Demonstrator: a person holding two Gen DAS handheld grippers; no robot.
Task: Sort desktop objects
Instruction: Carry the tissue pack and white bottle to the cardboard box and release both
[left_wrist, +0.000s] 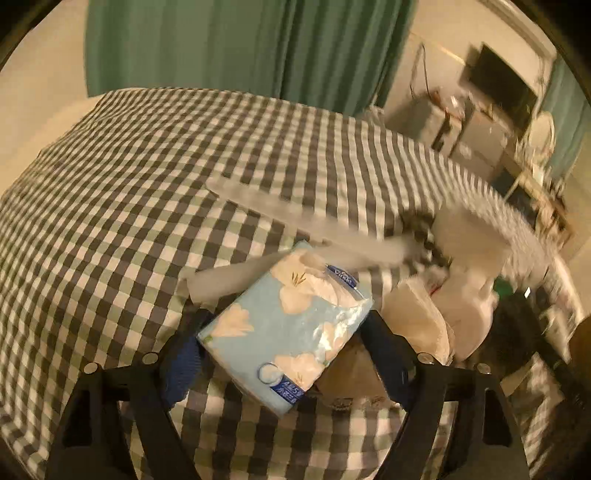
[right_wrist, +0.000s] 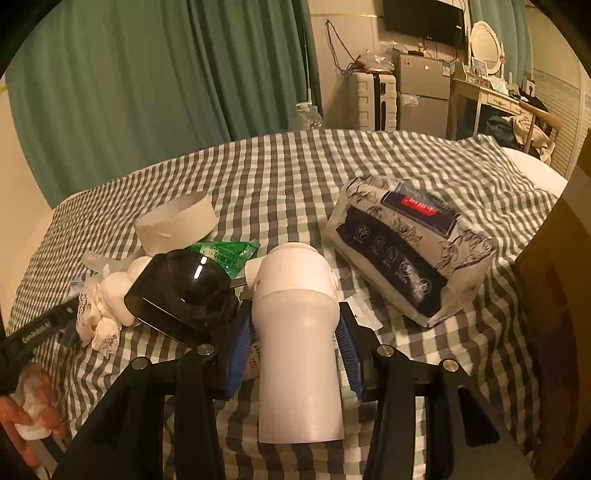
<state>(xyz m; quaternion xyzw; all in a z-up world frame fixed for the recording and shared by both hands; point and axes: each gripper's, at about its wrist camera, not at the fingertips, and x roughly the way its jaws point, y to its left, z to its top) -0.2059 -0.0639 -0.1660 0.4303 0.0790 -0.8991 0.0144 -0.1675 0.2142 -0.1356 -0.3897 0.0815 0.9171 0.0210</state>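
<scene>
Right wrist: checked cloth surface, green curtain behind.

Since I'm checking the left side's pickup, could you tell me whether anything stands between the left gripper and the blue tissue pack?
Nothing visible does. The blue tissue pack already lies between the fingers of the left gripper, on the checked cloth; the nearest clutter, a white bundle, lies off to its right.

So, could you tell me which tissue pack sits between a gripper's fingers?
The light blue flowered tissue pack, between the left gripper; the dark-banded pack lies free on the cloth.
</scene>
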